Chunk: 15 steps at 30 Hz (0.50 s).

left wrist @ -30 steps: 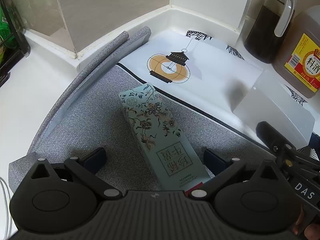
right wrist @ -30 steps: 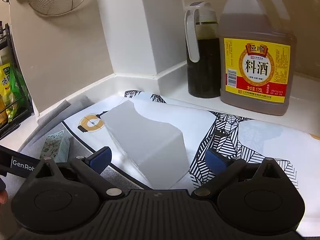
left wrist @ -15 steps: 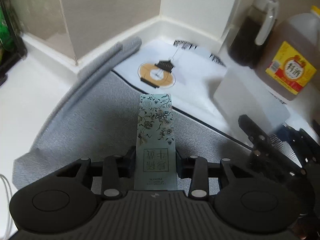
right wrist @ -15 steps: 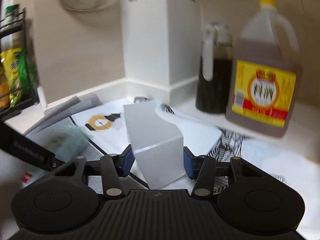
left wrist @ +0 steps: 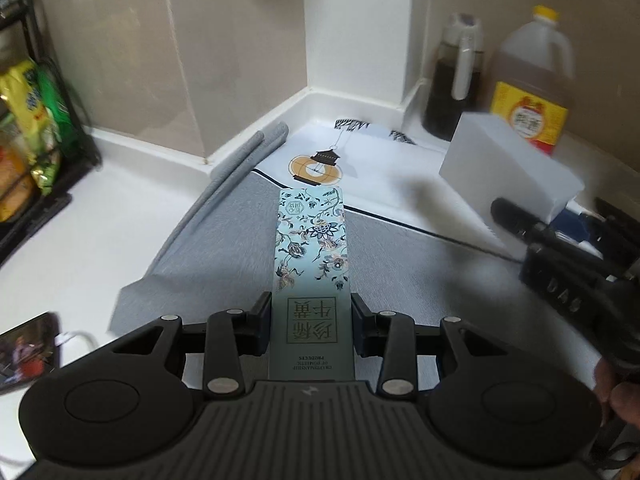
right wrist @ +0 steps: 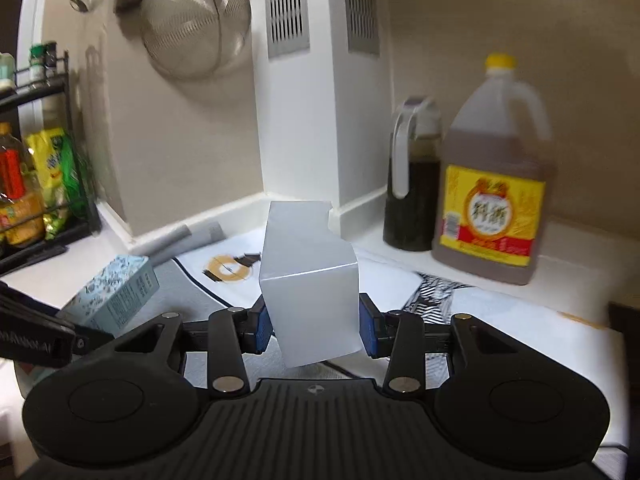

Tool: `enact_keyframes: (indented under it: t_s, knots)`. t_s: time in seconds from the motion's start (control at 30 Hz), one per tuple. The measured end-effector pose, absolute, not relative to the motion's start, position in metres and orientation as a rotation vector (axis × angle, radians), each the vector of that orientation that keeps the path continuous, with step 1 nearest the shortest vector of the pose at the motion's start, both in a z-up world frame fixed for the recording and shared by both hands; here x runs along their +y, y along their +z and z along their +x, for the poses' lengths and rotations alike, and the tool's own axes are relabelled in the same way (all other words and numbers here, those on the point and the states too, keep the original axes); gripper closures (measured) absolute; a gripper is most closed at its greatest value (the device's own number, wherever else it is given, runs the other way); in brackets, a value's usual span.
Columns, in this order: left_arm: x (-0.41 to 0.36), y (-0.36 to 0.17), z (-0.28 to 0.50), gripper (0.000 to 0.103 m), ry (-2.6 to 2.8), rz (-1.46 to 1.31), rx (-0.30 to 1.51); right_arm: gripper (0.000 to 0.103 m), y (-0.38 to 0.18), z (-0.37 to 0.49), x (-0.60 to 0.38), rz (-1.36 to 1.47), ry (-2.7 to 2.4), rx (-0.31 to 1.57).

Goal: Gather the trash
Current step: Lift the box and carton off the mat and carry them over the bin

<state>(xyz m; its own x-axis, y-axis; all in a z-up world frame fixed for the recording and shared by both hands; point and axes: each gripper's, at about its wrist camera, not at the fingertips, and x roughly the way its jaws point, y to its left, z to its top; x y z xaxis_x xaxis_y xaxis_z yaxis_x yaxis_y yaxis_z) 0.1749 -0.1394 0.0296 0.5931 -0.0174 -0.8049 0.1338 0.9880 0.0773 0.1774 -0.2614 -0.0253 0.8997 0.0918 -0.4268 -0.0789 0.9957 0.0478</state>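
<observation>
Left hand-held gripper point(left wrist: 311, 322): clenched on floral box point(left wrist: 310, 264), now lifted off grey mat point(left wrist: 224, 264).
Right hand-held gripper point(right wrist: 312, 326): clenched on white box point(right wrist: 308, 276), now raised.

grey mat point(left wrist: 224, 264) on counter | lantern-print sheet point(left wrist: 360, 168) | dark oil bottle point(right wrist: 412, 184) beside yellow-label jug point(right wrist: 496, 184) | mesh strainer point(right wrist: 192, 28) on wall | snack rack point(right wrist: 36, 184) left

My right gripper point(right wrist: 312, 326) is clamped on a plain white box point(right wrist: 310, 280), held clear of the patterned mat point(right wrist: 500, 308). My left gripper point(right wrist: 36, 332) carries a floral blue box point(right wrist: 116, 296) at frame left. Behind stand a dark oil jug point(right wrist: 412, 184) and a yellow-labelled bottle point(right wrist: 496, 192).
</observation>
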Motion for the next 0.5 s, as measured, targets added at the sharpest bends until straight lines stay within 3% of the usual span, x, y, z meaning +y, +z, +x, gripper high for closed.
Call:
enact_keyframes:
  t_s: [0.23,0.5]
  knots:
    - [-0.137,0.074,0.076,0.060,-0.108,0.145,0.859,0.058,0.029,0.067,-0.246,0.029,0.148,0.343]
    - [-0.104,0.096,-0.054,0.060,-0.097,0.149,0.830,0.058,0.052,-0.057,-0.223,0.018,0.271,0.309]
